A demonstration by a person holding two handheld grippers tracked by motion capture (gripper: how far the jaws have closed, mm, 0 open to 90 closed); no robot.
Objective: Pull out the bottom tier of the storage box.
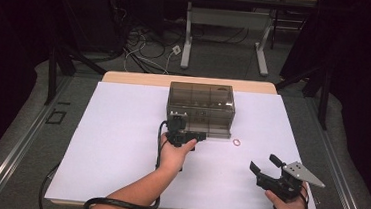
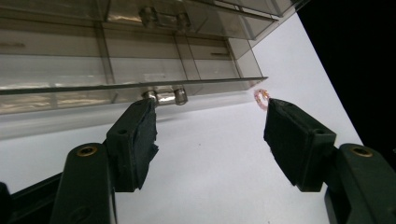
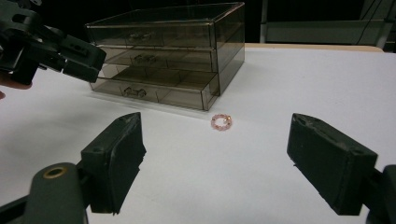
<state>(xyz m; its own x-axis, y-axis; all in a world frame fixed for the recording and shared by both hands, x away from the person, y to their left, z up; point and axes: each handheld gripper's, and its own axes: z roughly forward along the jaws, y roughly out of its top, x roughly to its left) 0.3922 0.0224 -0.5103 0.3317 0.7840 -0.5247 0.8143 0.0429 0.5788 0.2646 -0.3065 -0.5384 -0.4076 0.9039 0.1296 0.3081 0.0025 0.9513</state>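
Left gripper [image 2: 210, 126] spread wide at bottom-drawer knob of smoky clear plastic drawer box [image 1: 201, 106], likely to pull | right gripper [image 3: 229, 163] apart, waiting | small pink bead ring [image 3: 221, 122] on white table [image 1: 120, 144], just beside box

Dim room, black curtains [image 1: 361, 73] closing in both sides. Grey carpet floor [image 1: 217, 62], loose cables [image 1: 143, 46] heaped on it behind the tabletop [image 1: 121, 129]. White tabletop with a pale wooden far edge, lit brighter than the surroundings. Second table [image 1: 228, 17] farther back on white legs. Metal rails [image 1: 15, 141] along both sides; black frame legs [image 1: 53, 69] at left and right.
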